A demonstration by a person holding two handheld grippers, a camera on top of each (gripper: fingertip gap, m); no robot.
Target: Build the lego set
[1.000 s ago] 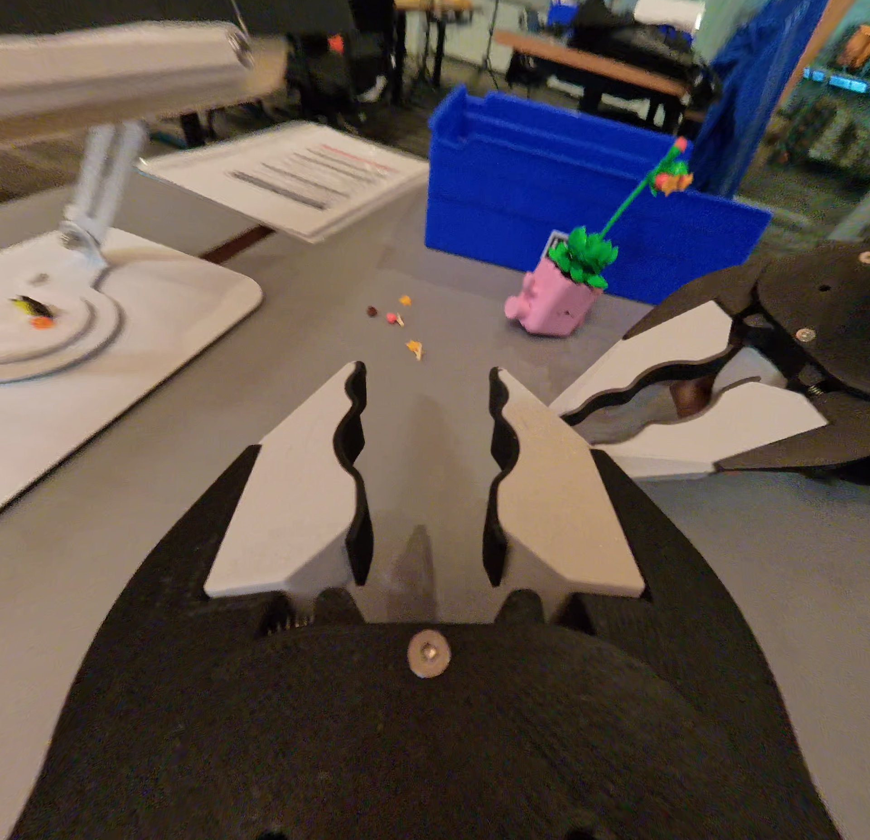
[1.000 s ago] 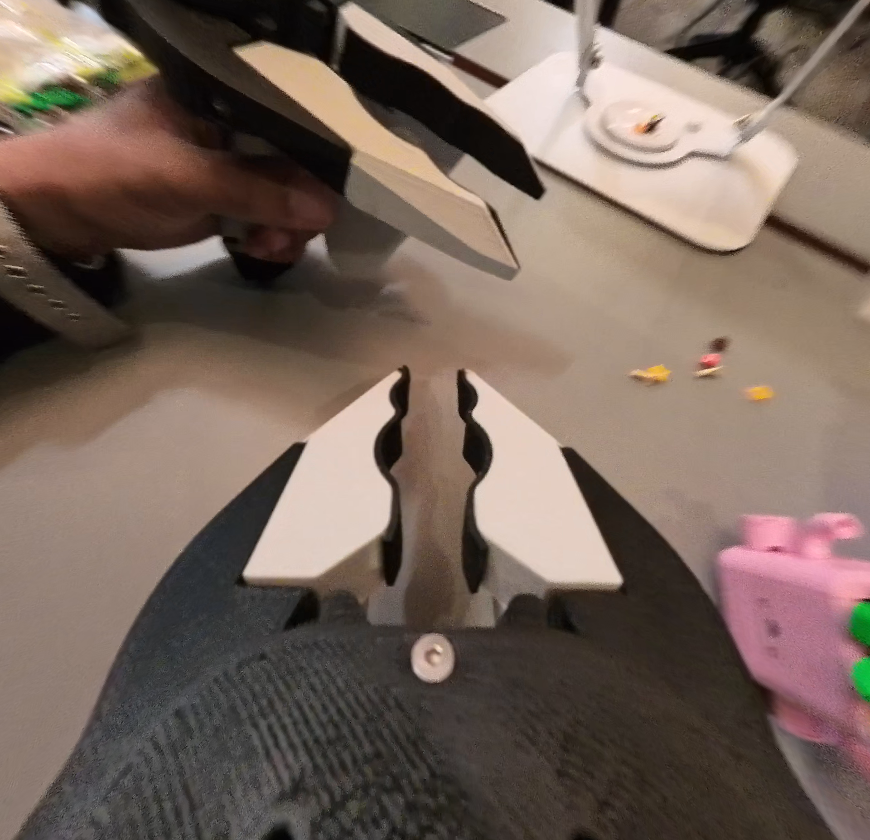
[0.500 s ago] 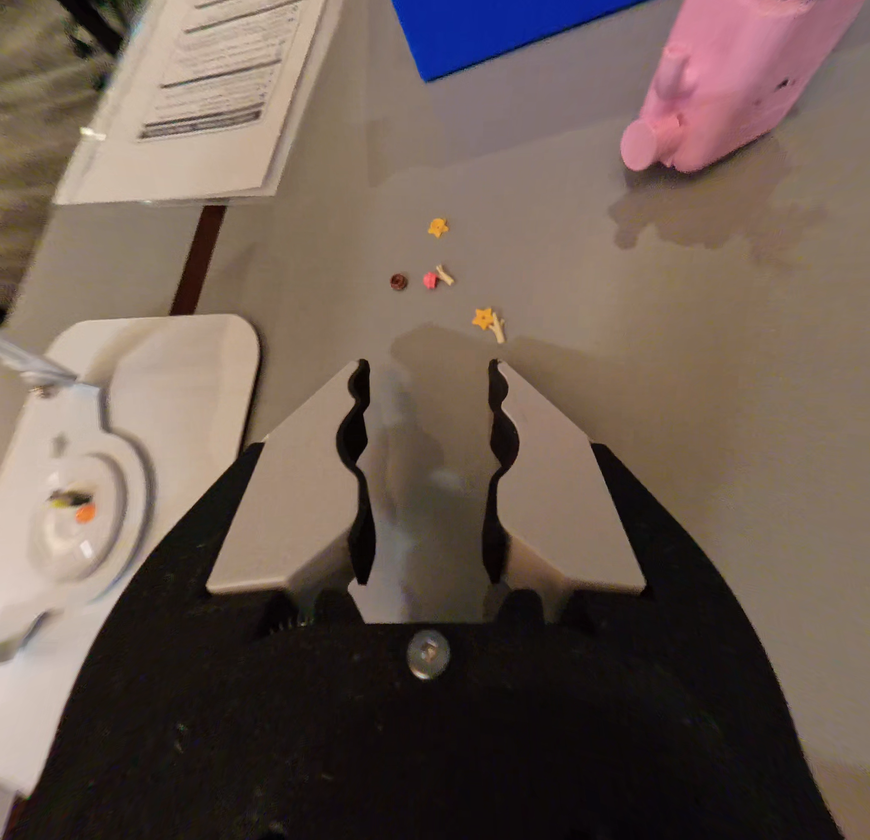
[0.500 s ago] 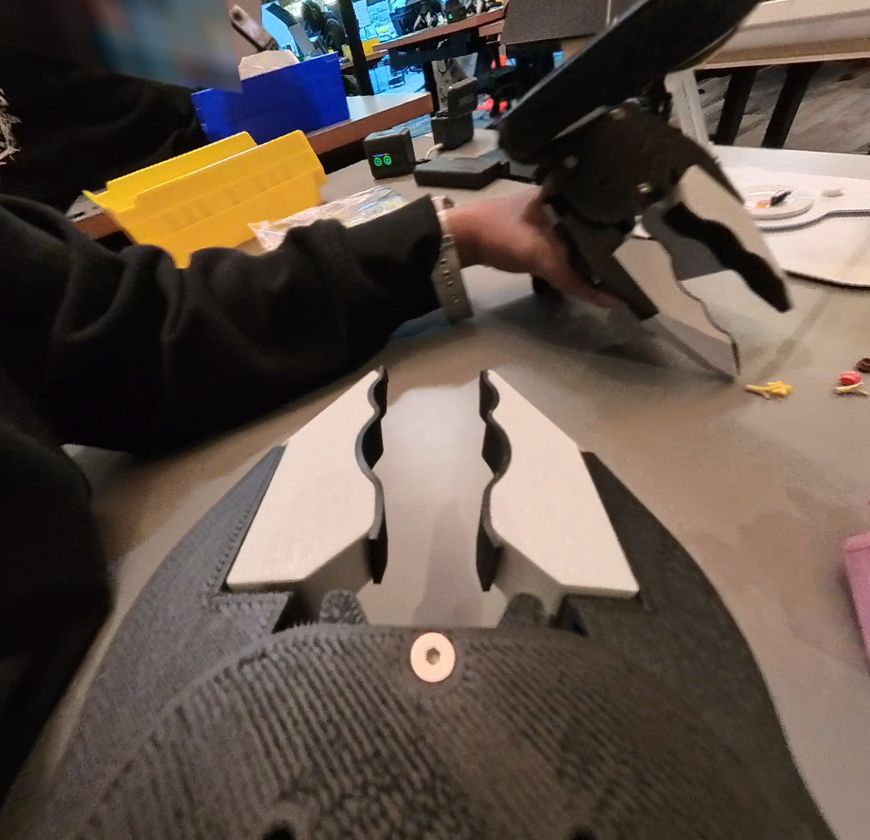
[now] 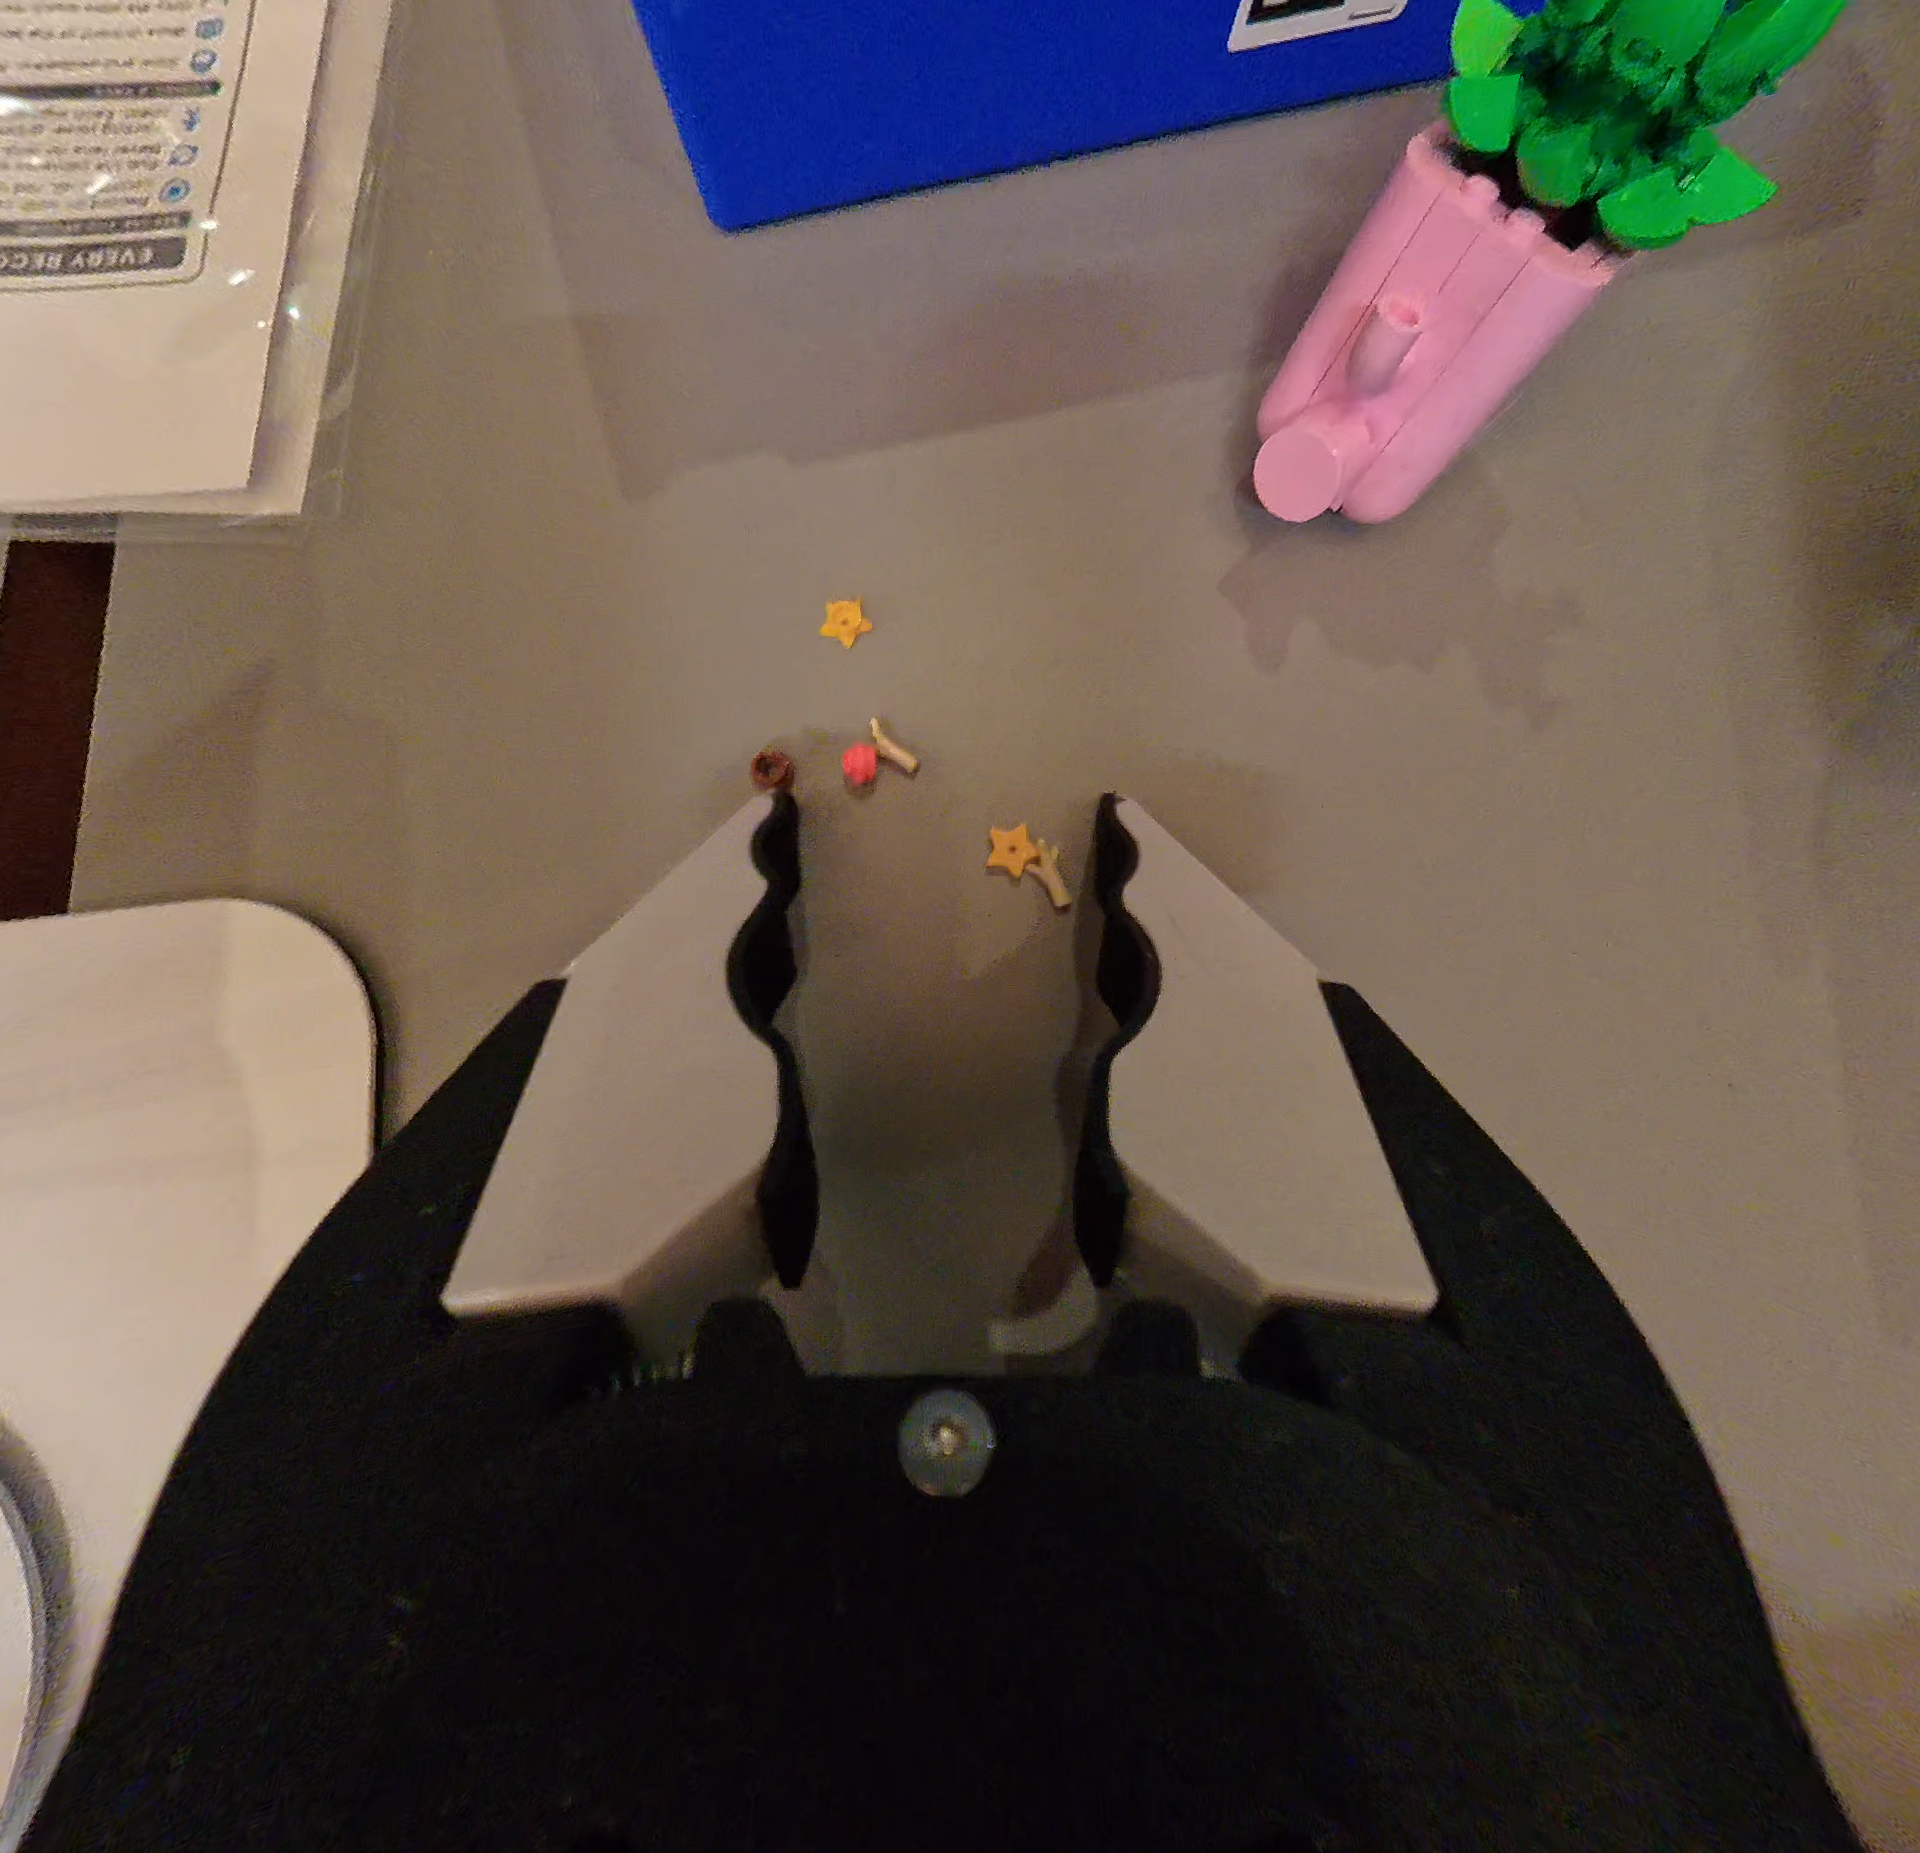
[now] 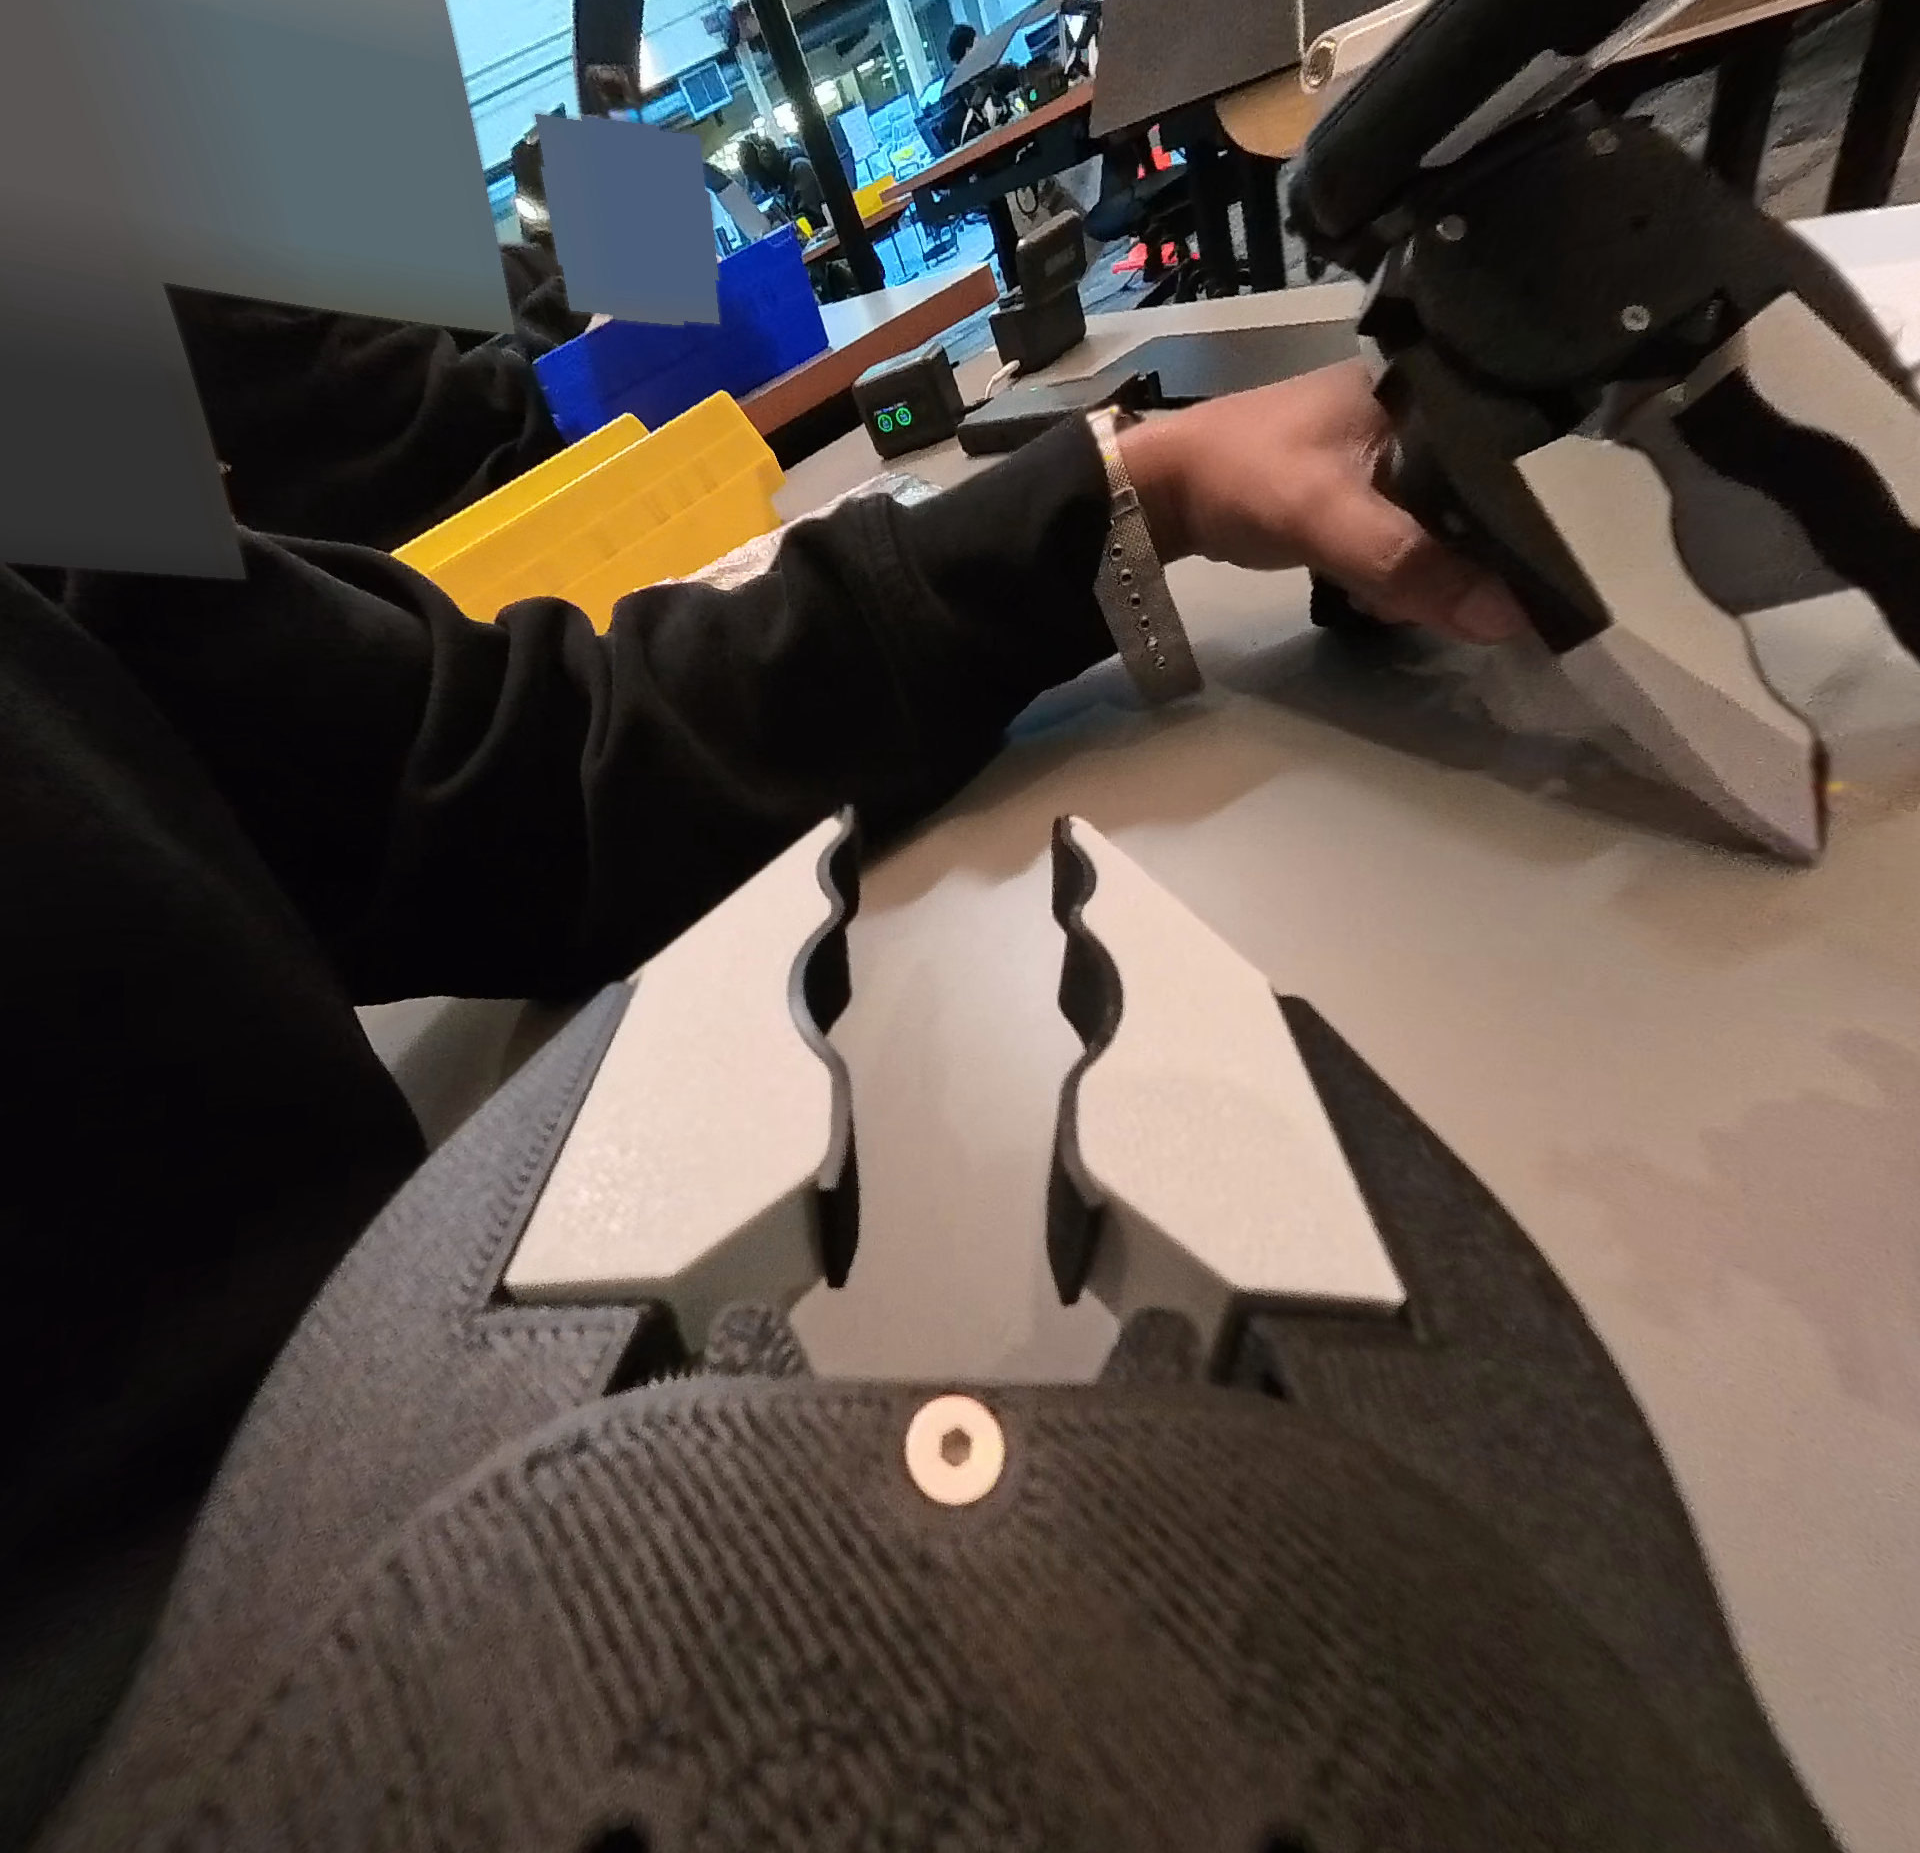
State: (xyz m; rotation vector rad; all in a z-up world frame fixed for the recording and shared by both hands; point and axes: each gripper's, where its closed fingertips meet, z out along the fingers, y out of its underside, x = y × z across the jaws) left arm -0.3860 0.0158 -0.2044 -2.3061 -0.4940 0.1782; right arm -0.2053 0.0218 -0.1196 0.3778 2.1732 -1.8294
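left gripper poised over loose flower parts, right gripper idle

nearest in the left wrist view, the left gripper (image 5: 940, 811) points steeply down at the grey table (image 5: 1455, 868). its jaws stand apart and hold nothing. the wide gap appears chosen so that one small part can pass between the fingertips before closing.

between the fingertips, close to the right one, lies a yellow star flower on a tan stem (image 5: 1023, 858). it is judged the likeliest pick target. just beyond the left fingertip sits a brown round stud (image 5: 772, 767). to its right lie a red bud (image 5: 858, 764) and a tan stem piece (image 5: 894, 745), touching or nearly so. farther off lies a second yellow star flower (image 5: 845, 622), alone.

far right, the pink pot (image 5: 1423, 338) lies tilted on its side with green leaves (image 5: 1621, 89) in its mouth. the loose parts are judged to belong on this plant. far centre stands a blue bin (image 5: 935, 68). a sleeved instruction sheet (image 5: 156, 224) lies far left, and a white base plate (image 5: 156, 1128) near left.

in the right wrist view, the right gripper (image 6: 954, 837) rests low over bare table, well apart from the parts. its jaws are also apart and empty, probably waiting to steady the pot. beyond it, a hand (image 6: 1278, 504) holds the left gripper tip-down at the table.

caution: the parts are tiny and light; a fingertip may flick one away.
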